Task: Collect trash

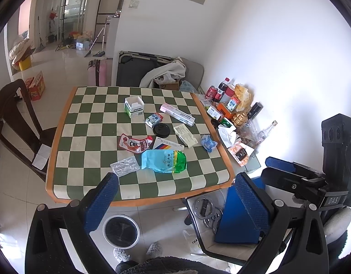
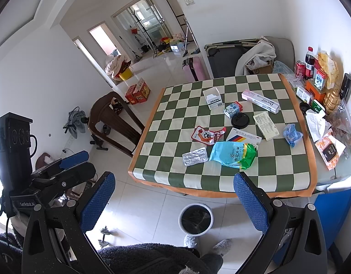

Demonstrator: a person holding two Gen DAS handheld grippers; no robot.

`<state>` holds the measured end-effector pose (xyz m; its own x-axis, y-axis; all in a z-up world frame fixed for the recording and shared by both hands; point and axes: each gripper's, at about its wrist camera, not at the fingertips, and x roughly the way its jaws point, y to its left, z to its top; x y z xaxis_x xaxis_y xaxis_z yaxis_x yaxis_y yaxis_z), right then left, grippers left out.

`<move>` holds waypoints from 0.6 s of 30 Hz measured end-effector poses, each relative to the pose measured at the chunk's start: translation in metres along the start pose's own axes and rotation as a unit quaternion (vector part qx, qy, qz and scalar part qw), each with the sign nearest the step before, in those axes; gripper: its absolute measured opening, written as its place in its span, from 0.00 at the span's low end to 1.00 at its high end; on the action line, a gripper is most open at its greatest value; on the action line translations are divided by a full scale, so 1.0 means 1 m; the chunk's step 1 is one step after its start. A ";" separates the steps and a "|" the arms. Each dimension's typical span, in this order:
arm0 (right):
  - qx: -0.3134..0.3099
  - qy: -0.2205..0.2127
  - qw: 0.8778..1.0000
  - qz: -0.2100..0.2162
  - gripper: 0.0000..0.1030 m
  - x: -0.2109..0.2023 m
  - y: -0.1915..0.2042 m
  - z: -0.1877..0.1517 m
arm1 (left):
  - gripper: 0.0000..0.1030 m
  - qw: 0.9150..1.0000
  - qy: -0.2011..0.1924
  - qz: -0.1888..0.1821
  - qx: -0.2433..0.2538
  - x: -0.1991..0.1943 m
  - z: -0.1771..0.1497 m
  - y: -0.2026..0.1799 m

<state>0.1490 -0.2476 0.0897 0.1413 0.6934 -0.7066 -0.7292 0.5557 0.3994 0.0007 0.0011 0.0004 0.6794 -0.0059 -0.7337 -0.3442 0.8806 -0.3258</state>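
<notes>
Your left gripper [image 1: 175, 199] and right gripper [image 2: 174, 197] both look like matt black plastic, their blue fingertips [image 1: 102, 202] rough with a fine dimpled grain. You have a matt checked cloth [image 1: 95, 127] over the table, smooth and flat. The rice bag [image 1: 164, 161] is glossy plastic film, and the red wrapper [image 1: 134, 143] shines the same way. The blister pack [image 2: 195, 156] looks like crinkled silver foil, though you can't be sure at this range. The long pink box [image 2: 260, 101] is smooth cardboard, the black lid [image 2: 240, 120] matt plastic. The bin [image 2: 196, 219] holds a shiny black liner. Floor tiles [image 2: 152, 201] are glossy; the chair [image 2: 111, 116] is dark polished wood.
</notes>
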 end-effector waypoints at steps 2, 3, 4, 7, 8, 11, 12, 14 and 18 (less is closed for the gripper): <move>0.000 0.000 1.000 0.001 1.00 0.000 0.000 0.000 | 1.00 1.000 0.001 0.000 0.000 0.001 0.001 0.001; 0.000 0.000 1.000 0.001 1.00 0.000 0.000 0.000 | 1.00 1.000 0.001 0.001 0.000 0.001 0.002 0.002; 0.000 0.000 1.000 0.001 1.00 0.000 0.000 0.000 | 1.00 1.000 0.002 0.001 -0.001 0.002 0.002 0.002; 0.000 0.000 1.000 0.001 1.00 -0.001 0.000 0.000 | 1.00 1.000 0.002 0.001 -0.003 0.004 0.005 0.005; 0.001 0.001 1.000 0.000 1.00 -0.001 0.000 0.000 | 1.00 1.000 0.002 0.001 -0.003 0.004 0.004 0.006; 0.000 0.000 1.000 0.001 1.00 -0.001 -0.001 0.000 | 1.00 1.000 -0.001 0.000 0.000 -0.001 -0.001 -0.001; 0.000 0.000 1.000 0.001 1.00 -0.001 0.000 0.000 | 1.00 1.000 -0.001 -0.001 -0.001 -0.001 -0.001 -0.001; 0.000 0.000 1.000 0.002 1.00 -0.001 0.000 0.000 | 1.00 1.000 -0.001 -0.001 -0.002 -0.001 -0.001 -0.002; 0.000 -0.001 1.000 0.001 1.00 -0.001 0.000 0.000 | 1.00 1.000 -0.002 0.000 0.001 -0.001 -0.001 -0.001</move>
<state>0.1490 -0.2485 0.0908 0.1405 0.6956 -0.7045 -0.7295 0.5539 0.4014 -0.0002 -0.0004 0.0003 0.6816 -0.0046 -0.7318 -0.3428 0.8815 -0.3248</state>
